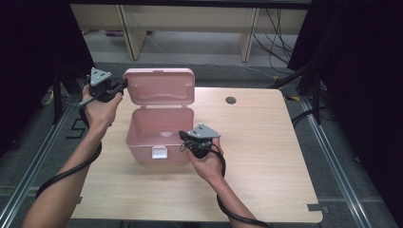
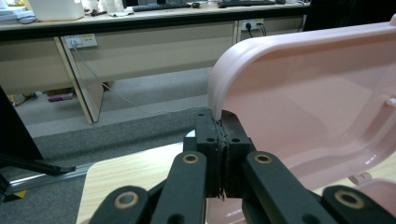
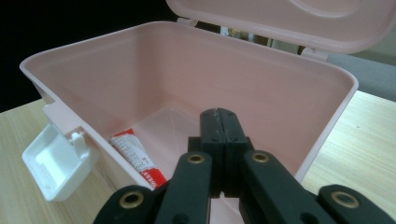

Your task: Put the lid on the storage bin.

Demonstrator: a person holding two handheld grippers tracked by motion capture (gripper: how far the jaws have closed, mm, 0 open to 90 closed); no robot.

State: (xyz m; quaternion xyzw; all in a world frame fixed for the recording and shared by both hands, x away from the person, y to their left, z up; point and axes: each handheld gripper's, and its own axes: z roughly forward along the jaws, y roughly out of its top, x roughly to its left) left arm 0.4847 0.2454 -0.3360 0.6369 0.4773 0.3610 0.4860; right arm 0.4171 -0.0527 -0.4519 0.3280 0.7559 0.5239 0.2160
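Note:
A pink plastic box (image 1: 142,145) stands open on the table, its hinged lid (image 1: 159,85) raised at the back. My left gripper (image 1: 124,86) is at the lid's left edge. In the left gripper view it (image 2: 219,117) is shut on the rim of the lid (image 2: 317,93). My right gripper (image 1: 182,135) hovers at the box's right front rim. In the right gripper view it (image 3: 219,112) is shut with nothing between its jaws, over the box (image 3: 210,70). A red and white tube (image 3: 136,157) lies on the box floor. A white latch (image 3: 53,169) hangs open at the front.
The wooden table (image 1: 271,147) has a round cable hole (image 1: 231,100) behind the box on the right. Beyond the table stand light wooden desks (image 1: 190,21) with cables on the floor. Dark curtains flank both sides.

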